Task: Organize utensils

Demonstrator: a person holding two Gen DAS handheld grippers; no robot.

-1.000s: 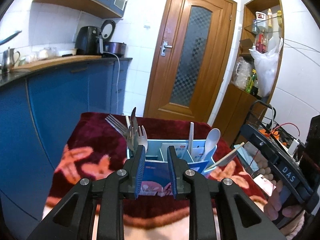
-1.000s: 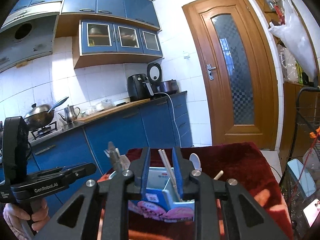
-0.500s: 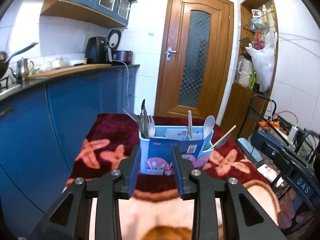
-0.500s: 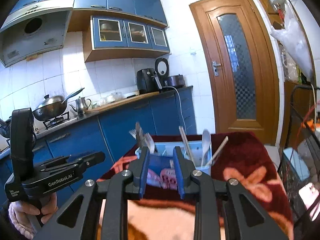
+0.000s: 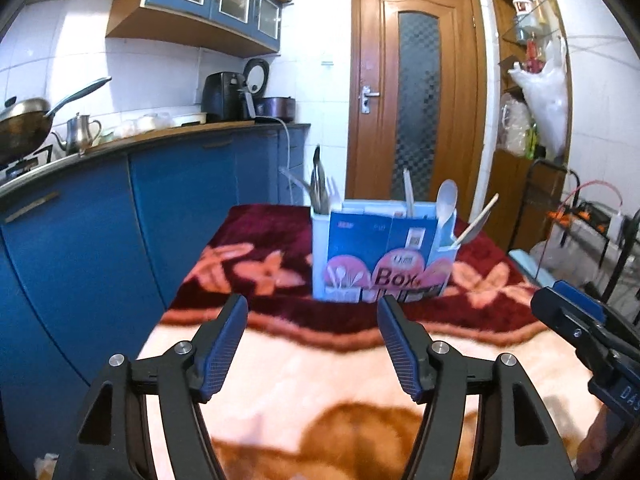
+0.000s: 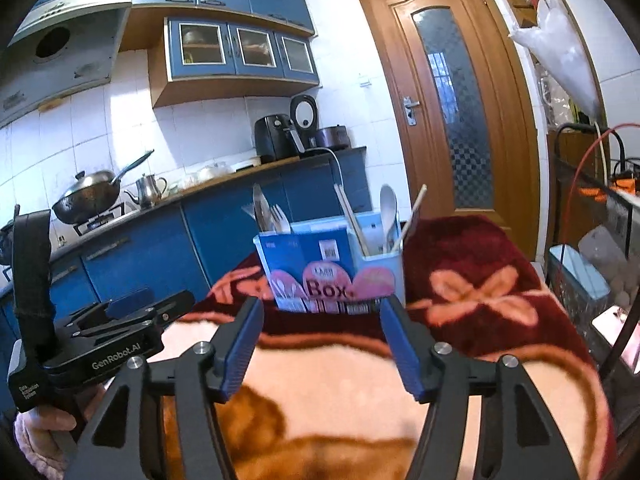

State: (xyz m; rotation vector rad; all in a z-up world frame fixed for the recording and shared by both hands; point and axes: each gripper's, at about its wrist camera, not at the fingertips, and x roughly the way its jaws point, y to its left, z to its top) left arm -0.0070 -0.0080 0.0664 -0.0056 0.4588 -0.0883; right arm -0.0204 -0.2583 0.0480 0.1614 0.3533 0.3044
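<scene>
The box [image 5: 384, 252] stood upright on the blanket [image 5: 328, 364], toward the table's far edge and about midway between its left and right edges. Its left compartment held forks [image 5: 320, 192] and what looked like a knife; the middle held chopsticks [image 5: 408, 192]; the right held a white spoon [image 5: 446, 200] and 1 more long-handled piece leaning out toward the right (too blurred to name).

The left gripper [image 5: 312, 344] hung over the near half of the table, jaws spread wide and holding nothing. The right gripper [image 6: 320, 340] was likewise wide and empty, well short of the box.

No loose utensil showed anywhere on the blanket in either view. Judging by that, the sorting looked finished, with at most a straightening of the leaning piece left.
</scene>
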